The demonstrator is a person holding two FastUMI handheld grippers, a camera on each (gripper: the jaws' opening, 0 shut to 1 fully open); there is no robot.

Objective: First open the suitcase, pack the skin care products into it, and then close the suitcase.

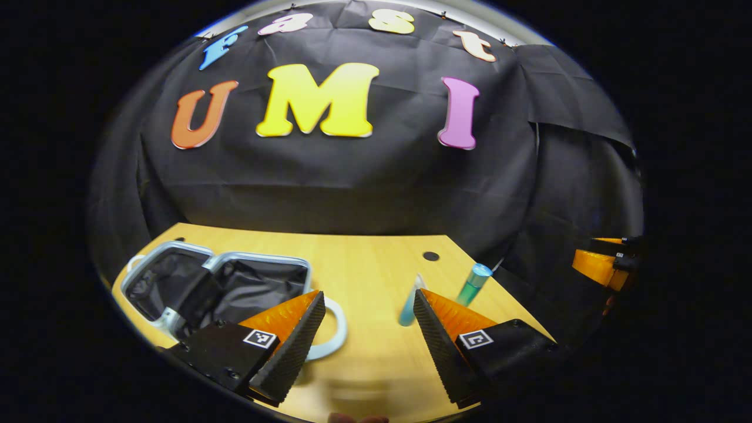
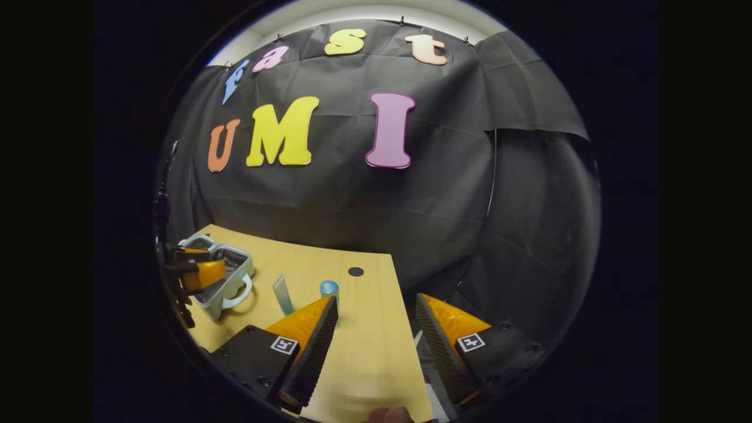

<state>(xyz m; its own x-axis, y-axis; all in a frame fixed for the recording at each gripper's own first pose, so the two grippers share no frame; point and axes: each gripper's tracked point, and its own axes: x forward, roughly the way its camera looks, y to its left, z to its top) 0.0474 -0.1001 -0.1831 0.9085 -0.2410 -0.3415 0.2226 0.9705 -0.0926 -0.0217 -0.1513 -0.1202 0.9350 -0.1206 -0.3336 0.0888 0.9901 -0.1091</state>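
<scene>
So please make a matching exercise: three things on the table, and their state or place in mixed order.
Things:
1. suitcase
2. tube
3. bottle

States or places:
a. beside the right finger of the left gripper, standing on the table
b. lies open, dark lining showing
c. near the table's right edge, blue cap on top

Pairs: 1-b, 2-a, 3-c

Suitcase (image 1: 194, 282) near corner hidden behind left gripper's finger; tube (image 1: 409, 305) blurred, partly behind other finger. Bottle (image 2: 329, 289) base hidden.

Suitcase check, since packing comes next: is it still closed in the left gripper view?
No, the suitcase lies open on the table, showing its dark lining.
</scene>
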